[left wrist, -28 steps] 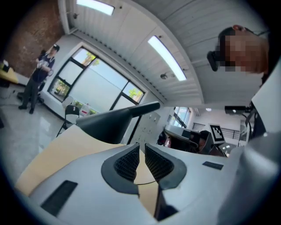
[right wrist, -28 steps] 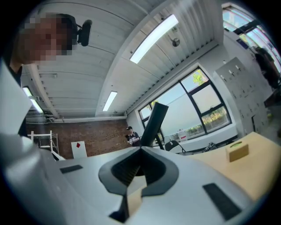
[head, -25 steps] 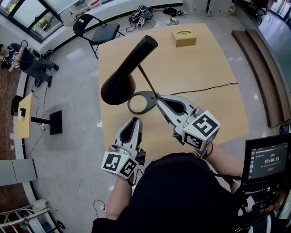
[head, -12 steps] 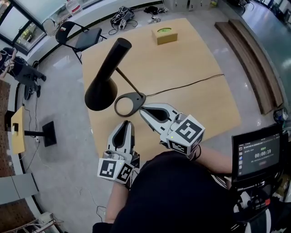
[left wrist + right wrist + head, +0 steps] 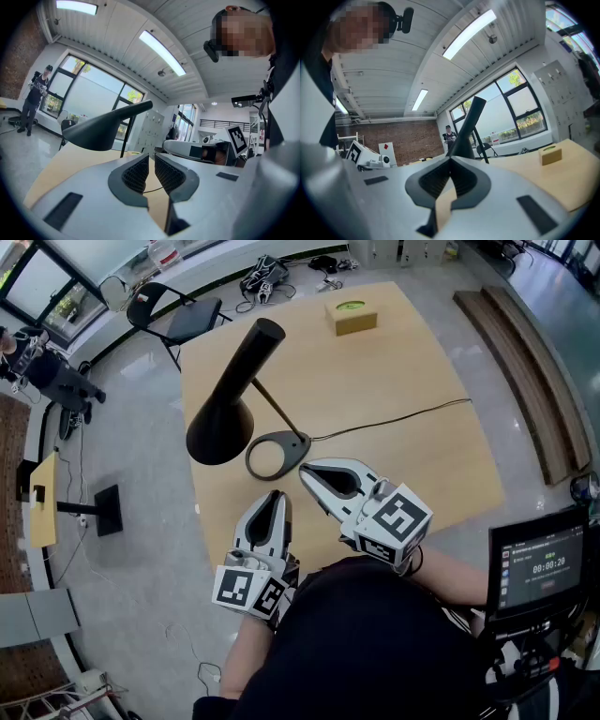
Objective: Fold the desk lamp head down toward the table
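A small tan box (image 5: 352, 317) with a green round on top sits at the far edge of the desk (image 5: 403, 362), at 12 o'clock. On the floor, a black folding chair (image 5: 178, 315) stands at 11 o'clock beside a heap of black gear (image 5: 262, 277), and a person (image 5: 52, 376) is at 10 o'clock. Wooden planks (image 5: 530, 381) lie at 2 o'clock, and a lit screen (image 5: 544, 568) is at 4 o'clock.

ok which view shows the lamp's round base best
The head view: the lamp base lies whole on the table, a dark ring with the stem rising from it. The left gripper view shows only the shade and stem above its jaws; the right gripper view likewise. The base is hidden in both.
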`<control>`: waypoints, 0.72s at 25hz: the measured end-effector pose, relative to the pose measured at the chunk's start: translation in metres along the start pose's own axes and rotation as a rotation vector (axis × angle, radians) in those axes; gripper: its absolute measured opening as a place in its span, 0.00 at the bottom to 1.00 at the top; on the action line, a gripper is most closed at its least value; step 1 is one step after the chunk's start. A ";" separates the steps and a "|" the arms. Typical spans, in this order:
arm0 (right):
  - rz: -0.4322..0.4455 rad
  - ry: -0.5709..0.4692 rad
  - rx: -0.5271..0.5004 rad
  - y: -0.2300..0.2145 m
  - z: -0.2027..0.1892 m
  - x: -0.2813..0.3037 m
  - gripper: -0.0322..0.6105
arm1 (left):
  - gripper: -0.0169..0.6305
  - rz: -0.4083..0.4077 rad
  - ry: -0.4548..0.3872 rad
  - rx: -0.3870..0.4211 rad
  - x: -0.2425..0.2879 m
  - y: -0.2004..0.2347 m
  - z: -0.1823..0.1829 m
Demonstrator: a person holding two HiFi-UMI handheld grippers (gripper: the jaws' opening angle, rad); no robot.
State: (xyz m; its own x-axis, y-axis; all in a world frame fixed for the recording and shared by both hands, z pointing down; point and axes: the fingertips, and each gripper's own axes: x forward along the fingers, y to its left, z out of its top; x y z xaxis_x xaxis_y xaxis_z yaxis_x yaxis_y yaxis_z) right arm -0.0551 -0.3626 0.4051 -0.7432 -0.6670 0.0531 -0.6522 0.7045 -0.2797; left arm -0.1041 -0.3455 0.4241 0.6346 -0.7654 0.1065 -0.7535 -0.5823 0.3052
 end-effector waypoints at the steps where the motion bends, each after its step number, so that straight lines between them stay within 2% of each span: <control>1: 0.003 0.001 -0.002 0.001 0.000 -0.001 0.06 | 0.09 -0.001 0.001 0.000 0.000 -0.001 -0.001; 18: -0.005 0.001 -0.007 -0.001 -0.001 0.001 0.06 | 0.09 -0.002 0.009 0.003 0.001 0.001 -0.001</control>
State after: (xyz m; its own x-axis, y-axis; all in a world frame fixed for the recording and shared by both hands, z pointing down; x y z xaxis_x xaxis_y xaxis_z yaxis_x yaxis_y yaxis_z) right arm -0.0557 -0.3636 0.4061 -0.7399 -0.6705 0.0553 -0.6572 0.7028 -0.2723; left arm -0.1041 -0.3464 0.4254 0.6377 -0.7618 0.1145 -0.7528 -0.5847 0.3022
